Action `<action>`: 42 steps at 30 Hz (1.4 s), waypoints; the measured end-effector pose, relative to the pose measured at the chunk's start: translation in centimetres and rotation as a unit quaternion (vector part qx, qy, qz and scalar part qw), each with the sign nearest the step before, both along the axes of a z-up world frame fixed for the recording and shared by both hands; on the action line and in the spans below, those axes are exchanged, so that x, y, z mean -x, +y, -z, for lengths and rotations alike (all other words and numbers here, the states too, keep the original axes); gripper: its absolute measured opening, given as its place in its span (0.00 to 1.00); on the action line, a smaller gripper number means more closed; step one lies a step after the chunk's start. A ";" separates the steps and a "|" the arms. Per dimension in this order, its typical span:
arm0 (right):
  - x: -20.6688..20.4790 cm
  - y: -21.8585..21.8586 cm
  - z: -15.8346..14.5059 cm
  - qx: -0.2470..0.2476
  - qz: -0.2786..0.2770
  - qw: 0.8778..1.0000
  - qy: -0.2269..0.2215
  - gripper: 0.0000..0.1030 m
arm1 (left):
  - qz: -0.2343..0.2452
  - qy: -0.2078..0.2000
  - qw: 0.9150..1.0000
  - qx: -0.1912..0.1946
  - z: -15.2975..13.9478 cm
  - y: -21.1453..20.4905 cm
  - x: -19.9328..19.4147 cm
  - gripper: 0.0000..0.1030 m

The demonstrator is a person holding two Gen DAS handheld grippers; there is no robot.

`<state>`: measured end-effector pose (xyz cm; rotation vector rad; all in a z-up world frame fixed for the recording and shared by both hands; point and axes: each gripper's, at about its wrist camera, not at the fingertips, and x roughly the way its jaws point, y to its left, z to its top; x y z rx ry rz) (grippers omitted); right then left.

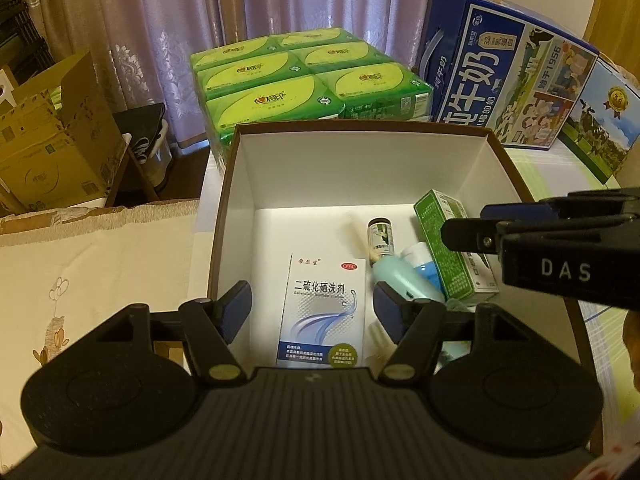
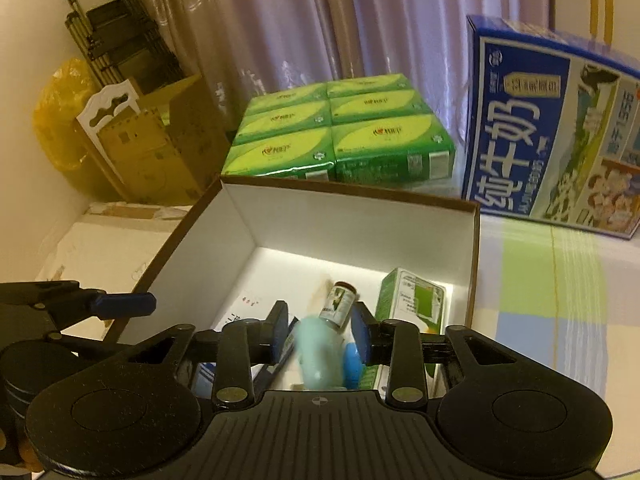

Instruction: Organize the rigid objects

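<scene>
pale lilac curtains (image 1: 168,28) with a woven flower pattern hang across the whole back of the room, lit by warm indoor light. at the left of the frame, open cardboard boxes (image 1: 52,136) sit on the floor, with a yellow plastic bag (image 2: 56,116) and a folded black step ladder (image 2: 116,44) against a cream wall (image 2: 24,160). a tablecloth (image 2: 552,300) checked in green, blue and white covers the table at the lower right.

behind box: green tissue packs (image 1: 304,76); blue milk carton (image 1: 516,80)
left: cardboard boxes (image 1: 52,136)
backdrop: purple curtain (image 1: 240,0)
</scene>
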<state>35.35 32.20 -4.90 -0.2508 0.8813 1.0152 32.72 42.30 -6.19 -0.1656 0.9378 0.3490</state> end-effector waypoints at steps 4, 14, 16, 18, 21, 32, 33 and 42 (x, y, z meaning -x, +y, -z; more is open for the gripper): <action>0.2 -0.4 0.2 0.007 -0.004 1.000 -0.002 0.45 | 0.002 -0.002 1.000 -0.001 -0.1 -0.1 0.1 0.62; 0.4 -0.9 0.6 0.016 0.000 1.000 0.002 0.47 | 0.001 -0.003 1.000 -0.003 -0.3 -0.3 0.3 0.62; 0.4 -1.0 0.5 0.016 0.001 1.000 0.002 0.47 | 0.000 -0.004 1.000 -0.004 -0.4 -0.3 0.4 0.62; 0.5 -1.2 0.4 0.015 0.002 1.000 0.003 0.47 | -0.001 -0.006 1.000 -0.005 -0.5 -0.3 0.4 0.62; 0.7 -1.5 0.2 0.015 0.004 1.000 0.002 0.47 | -0.001 -0.009 1.000 -0.006 -0.7 -0.3 0.6 0.62; 1.6 -3.2 -0.3 0.015 0.011 1.000 0.003 0.47 | 0.000 -0.022 1.000 -0.011 -1.6 -1.0 1.6 0.62; 1.7 -3.4 -0.4 0.014 0.012 1.000 0.003 0.47 | 0.000 -0.024 1.000 -0.013 -1.8 -1.2 1.7 0.62; 3.8 -7.0 -1.7 -0.001 0.019 1.000 0.004 0.47 | -0.008 -0.047 0.999 -0.027 -3.6 -3.3 4.4 0.63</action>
